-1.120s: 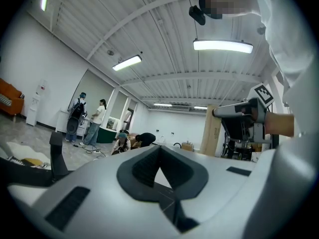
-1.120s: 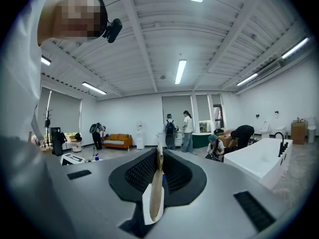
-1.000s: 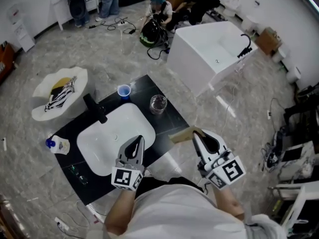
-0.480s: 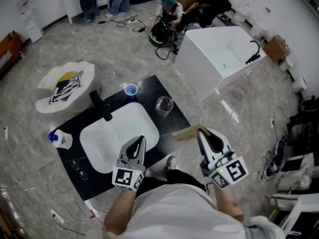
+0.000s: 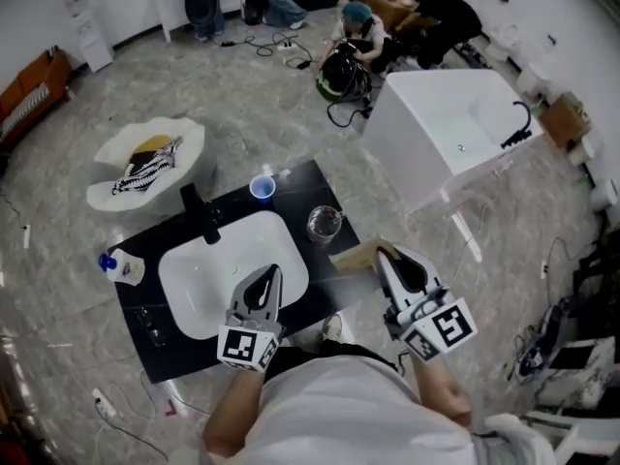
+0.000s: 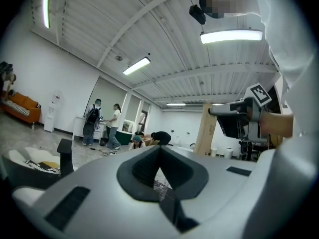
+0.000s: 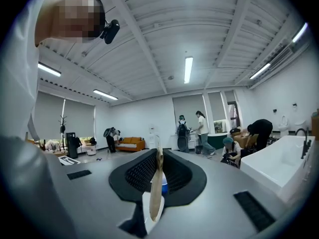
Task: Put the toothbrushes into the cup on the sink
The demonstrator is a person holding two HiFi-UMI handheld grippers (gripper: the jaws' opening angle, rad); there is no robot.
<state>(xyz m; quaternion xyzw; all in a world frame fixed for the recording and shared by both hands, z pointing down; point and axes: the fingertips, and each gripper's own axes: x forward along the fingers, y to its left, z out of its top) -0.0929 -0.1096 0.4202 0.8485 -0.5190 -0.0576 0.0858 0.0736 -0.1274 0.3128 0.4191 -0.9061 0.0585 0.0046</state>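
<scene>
On the black counter [image 5: 312,184], a clear glass cup [image 5: 325,224] stands right of the white sink [image 5: 218,284], and a blue cup [image 5: 262,188] stands behind it. My right gripper [image 5: 385,257] is shut on a flat tan pack [image 5: 354,257], held edge-on at the counter's right edge, just short of the glass cup. In the right gripper view that pack [image 7: 157,183] stands upright between the jaws of the right gripper [image 7: 158,156]. My left gripper [image 5: 271,271] hovers over the sink's near rim, jaws together with nothing in them. The left gripper [image 6: 160,151] points level across the room.
A black faucet [image 5: 203,216] rises behind the sink. A small bottle with a blue cap [image 5: 121,266] lies at the counter's left end. A white stool with striped cloth [image 5: 145,163] stands far left, and a white tub [image 5: 455,129] far right. People [image 5: 358,27] work at the back.
Both grippers have shifted a little across the scene. The right one has carried the tan pack nearer to the glass cup and the counter's edge. Both grips are unchanged.
</scene>
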